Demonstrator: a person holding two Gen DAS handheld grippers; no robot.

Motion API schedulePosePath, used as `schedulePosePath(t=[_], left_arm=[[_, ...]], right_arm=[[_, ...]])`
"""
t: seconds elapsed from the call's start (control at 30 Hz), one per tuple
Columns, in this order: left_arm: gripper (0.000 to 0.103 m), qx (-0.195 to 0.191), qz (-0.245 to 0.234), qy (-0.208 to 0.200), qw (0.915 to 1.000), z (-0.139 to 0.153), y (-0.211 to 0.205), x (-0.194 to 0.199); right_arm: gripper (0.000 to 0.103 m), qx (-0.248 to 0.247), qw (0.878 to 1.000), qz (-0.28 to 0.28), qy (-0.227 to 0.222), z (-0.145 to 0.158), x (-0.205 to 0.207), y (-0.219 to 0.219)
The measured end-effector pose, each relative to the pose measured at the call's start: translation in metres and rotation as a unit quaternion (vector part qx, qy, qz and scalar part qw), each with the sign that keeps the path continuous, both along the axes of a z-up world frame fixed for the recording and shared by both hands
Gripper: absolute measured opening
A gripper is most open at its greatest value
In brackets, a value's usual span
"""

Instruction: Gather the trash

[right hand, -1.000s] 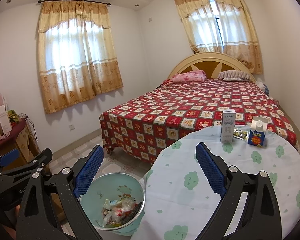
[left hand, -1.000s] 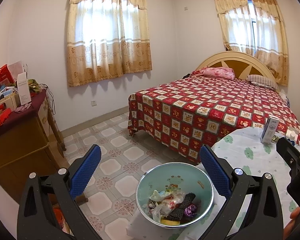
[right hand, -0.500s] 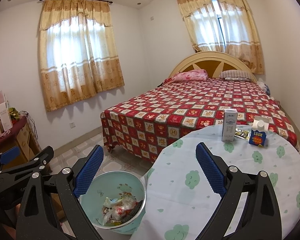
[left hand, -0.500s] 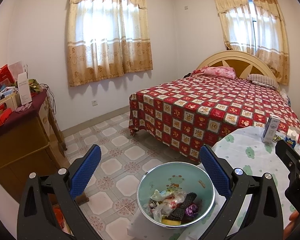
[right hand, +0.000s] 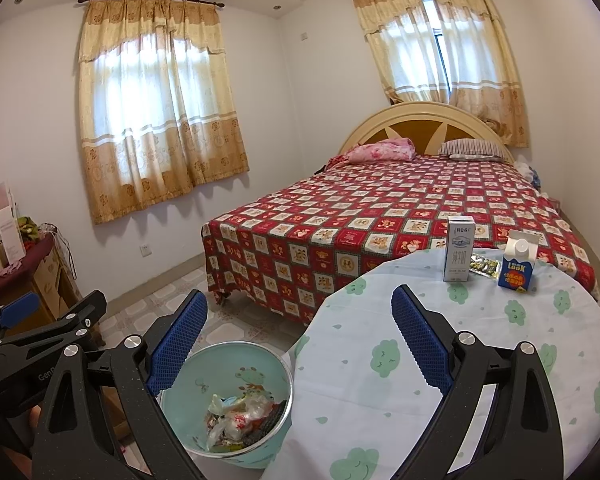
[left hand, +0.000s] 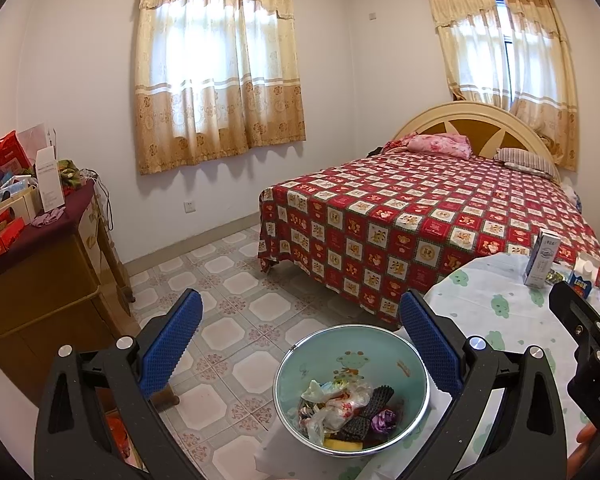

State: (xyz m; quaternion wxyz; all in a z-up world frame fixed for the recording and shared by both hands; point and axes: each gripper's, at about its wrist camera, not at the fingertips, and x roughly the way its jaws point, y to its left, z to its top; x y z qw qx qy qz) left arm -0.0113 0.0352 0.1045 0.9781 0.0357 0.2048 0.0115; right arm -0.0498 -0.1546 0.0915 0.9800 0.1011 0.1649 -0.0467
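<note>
Only the right wrist view shows the wrapper (right hand: 485, 265) between both cartons clearly. Both tools (left hand: 300, 344) (right hand: 300, 336) gape empty, unmoved beside the bin (left hand: 416, 360).

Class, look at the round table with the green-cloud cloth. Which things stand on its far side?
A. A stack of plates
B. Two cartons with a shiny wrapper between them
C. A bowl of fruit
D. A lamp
B: a tall white carton and a blue carton stand on the table, with a shiny wrapper lying between them.
</note>
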Motion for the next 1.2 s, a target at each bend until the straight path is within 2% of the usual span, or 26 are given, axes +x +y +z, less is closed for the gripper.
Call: schedulePosePath(t=[0.33, 0.4, 0.53, 0.6, 0.77, 0.87, 1.1, 1.2], left_arm=[[0.097, 0.001, 0.007, 0.001, 1.0, 0.001, 0.003, 0.001], [0.097, -0.016, -0.003, 0.006, 0.9998, 0.002, 0.005, 0.002], [0.097, -0.092, -0.039, 0.018, 0.9948, 0.0, 0.019, 0.003], [0.096, -0.1, -0.047, 0.025, 0.9936, -0.002, 0.019, 0.005], [0.096, -0.081, -0.031, 0.031, 0.9958, -0.005, 0.014, 0.007], [0.097, -0.055, -0.013, 0.028, 0.998, -0.005, 0.01, 0.007], [0.097, -0.025, 0.028, 0.039, 0.9985, -0.008, 0.011, 0.013], [0.097, -0.02, 0.023, 0.048, 0.9984, -0.01, 0.009, 0.016]], right_arm=[[0.092, 0.002, 1.0, -0.001, 0.002, 0.0, 0.001, 0.001], [0.092, 0.002, 1.0, -0.001, 0.002, -0.001, 0.0, 0.0], [0.092, 0.006, 1.0, -0.002, 0.002, -0.001, 0.0, -0.003], [0.092, 0.009, 1.0, -0.004, 0.003, -0.001, 0.0, -0.006], [0.092, 0.009, 1.0, -0.004, 0.003, 0.0, -0.001, -0.006], [0.092, 0.008, 1.0, -0.005, 0.004, 0.0, -0.001, -0.007], [0.092, 0.011, 1.0, -0.013, 0.008, 0.0, 0.0, -0.01], [0.092, 0.01, 1.0, -0.02, 0.014, -0.001, 0.001, -0.012]])
